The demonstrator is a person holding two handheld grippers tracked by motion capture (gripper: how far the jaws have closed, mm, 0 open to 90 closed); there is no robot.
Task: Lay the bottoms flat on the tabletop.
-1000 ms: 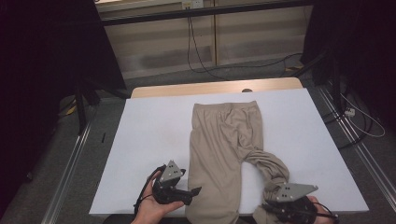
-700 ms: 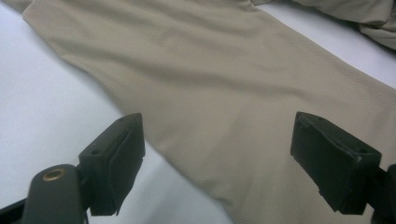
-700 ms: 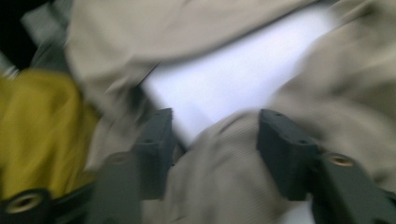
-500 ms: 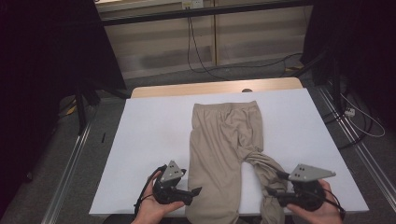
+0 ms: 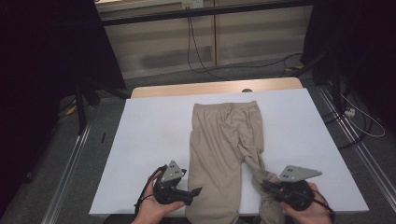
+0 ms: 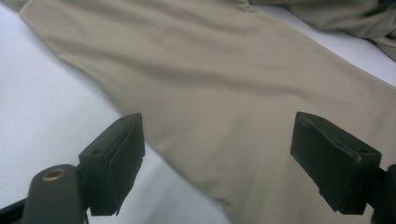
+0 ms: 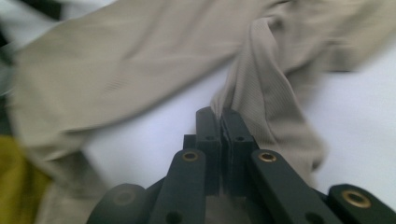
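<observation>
Two grippers sit at the near edge of the bench (image 5: 154, 126), one in each of the person's hands. In the high view, the left gripper (image 5: 195, 191) lies at about 7 o'clock from the bench centre, just beside the outer edge of the left leg of the beige trousers (image 5: 224, 154). Its jaws stand wide apart with nothing between them; in the left gripper view the flat trouser leg (image 6: 243, 93) lies ahead of and beneath them, untouched.

At about 5 o'clock, the right gripper (image 5: 265, 186) holds the bunched right trouser leg. Its jaws have just been closing and now stand pressed together on a fold of the fabric, which the right gripper view shows running up from the jaw tips (image 7: 222, 116) in a taut ridge.

Farther out, the trousers lie lengthwise down the middle of the white bench top, the left leg flat and reaching the near edge, the right leg twisted and gathered toward the right gripper. The waistband (image 5: 226, 106) lies toward 12 o'clock, close to the bare wooden strip (image 5: 196, 88) along the far edge. Beyond it, black cables (image 5: 201, 56) trail across the grey floor.
</observation>
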